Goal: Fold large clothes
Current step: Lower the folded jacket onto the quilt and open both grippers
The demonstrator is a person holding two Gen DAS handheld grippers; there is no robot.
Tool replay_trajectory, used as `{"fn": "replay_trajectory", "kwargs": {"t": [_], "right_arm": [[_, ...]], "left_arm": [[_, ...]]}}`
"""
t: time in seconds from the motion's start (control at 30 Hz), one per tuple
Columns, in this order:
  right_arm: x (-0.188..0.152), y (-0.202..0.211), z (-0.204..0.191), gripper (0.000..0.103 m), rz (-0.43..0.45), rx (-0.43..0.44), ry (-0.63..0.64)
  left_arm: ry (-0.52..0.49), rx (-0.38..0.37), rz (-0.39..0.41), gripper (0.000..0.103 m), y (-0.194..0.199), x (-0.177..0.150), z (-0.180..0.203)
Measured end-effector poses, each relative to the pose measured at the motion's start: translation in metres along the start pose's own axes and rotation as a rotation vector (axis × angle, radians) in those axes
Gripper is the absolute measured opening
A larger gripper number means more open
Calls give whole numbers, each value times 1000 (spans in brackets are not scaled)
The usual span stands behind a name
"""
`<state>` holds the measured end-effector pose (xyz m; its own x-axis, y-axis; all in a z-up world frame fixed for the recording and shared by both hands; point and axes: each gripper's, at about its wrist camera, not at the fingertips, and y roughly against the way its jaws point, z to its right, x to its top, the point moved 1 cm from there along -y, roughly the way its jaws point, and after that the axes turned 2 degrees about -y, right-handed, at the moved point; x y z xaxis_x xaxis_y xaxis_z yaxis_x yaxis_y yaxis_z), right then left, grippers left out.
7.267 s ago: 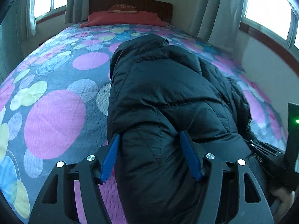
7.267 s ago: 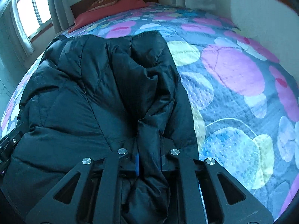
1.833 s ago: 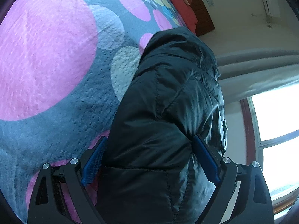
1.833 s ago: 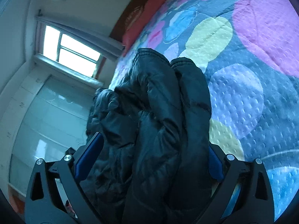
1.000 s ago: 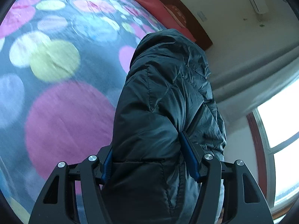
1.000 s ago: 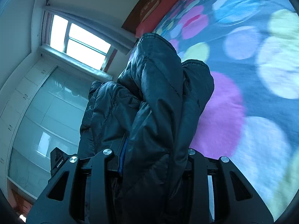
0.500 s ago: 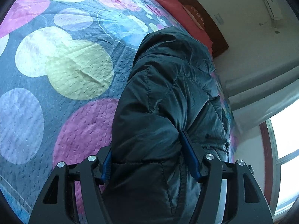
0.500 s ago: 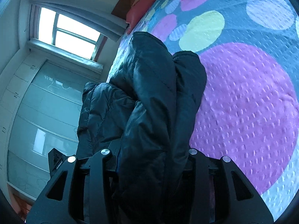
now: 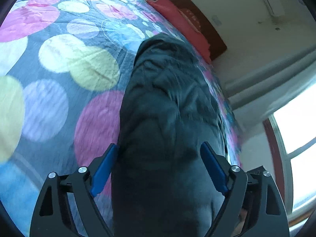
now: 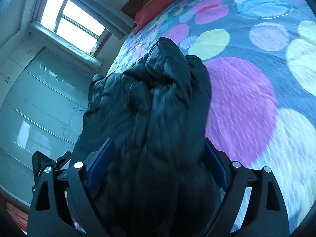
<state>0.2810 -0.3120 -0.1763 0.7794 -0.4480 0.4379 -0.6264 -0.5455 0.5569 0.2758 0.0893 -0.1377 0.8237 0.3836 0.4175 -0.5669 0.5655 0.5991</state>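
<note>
A black puffer jacket lies bundled on a bed with a coloured-circle bedspread. My left gripper is open, its blue pads spread wide on either side of the jacket's near end. The jacket also fills the right wrist view, folded in thick layers. My right gripper is open too, its blue pads wide apart with the jacket bulk between them. Whether the pads touch the fabric is unclear; both views are motion-blurred.
A red pillow and a dark wooden headboard are at the bed's far end. Windows with curtains and glass wardrobe doors line the walls. The left gripper's body shows at the right wrist view's lower left.
Both grippers have opened: the pads that squeezed the jacket half a second ago now stand wide apart. The jacket has settled onto the bedspread.
</note>
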Motion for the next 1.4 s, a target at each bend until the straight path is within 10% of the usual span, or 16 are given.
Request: {"fn": "replay_trajectory", "kwargs": {"t": [0.2,0.37,0.43,1.4], "right_arm": [[-25,-2,24,93,-42,63,-107],[-34,7,25,44,-67,133,-154],[-36,11,22,42,-68,120,-139],[-66,44,46,74,9,22,-197]], "left_arm": [[-18,-8,-2,86,0,-27,-4],[-55,18,-4,70,11,-34,10],[-61,22,-4,69,15,-35,14],[-155,188,58,84,37,-61,13]]}}
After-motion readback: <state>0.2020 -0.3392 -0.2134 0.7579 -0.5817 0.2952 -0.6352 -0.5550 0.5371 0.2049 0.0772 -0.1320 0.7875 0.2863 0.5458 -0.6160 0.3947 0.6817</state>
